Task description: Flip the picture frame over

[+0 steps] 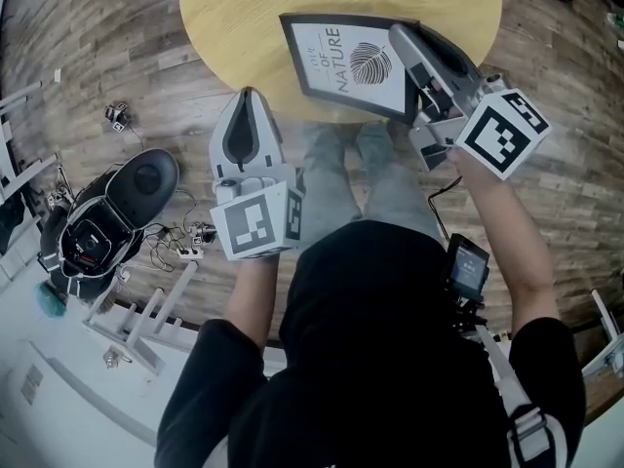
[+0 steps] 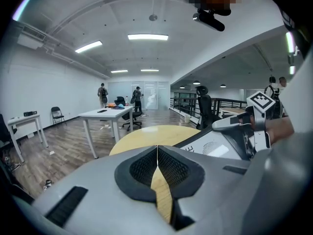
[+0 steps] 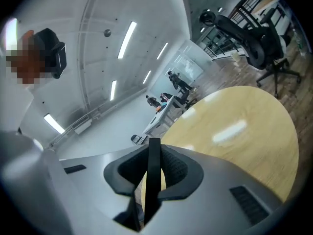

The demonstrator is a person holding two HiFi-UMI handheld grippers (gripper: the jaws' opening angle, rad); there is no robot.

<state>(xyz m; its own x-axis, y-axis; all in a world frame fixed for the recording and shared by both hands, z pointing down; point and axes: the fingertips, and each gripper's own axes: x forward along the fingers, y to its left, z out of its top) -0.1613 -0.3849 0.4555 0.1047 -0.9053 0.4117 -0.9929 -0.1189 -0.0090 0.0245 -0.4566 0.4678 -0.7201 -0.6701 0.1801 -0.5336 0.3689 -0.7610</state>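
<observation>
While right tongs [image 1: 401,35] clamp it | picture frame [image 1: 341,61]: black-rimmed, leaf print up

The left gripper [image 2: 157,149] had its jaws together at the tips, empty, near the round table [image 2: 143,134]. To its right, the right gripper [image 2: 234,127] lay over the frame [image 2: 209,147].

An open-plan office: white desks [image 2: 105,114], swivel chairs [image 3: 252,35], strip lights [image 2: 147,36] overhead.
</observation>
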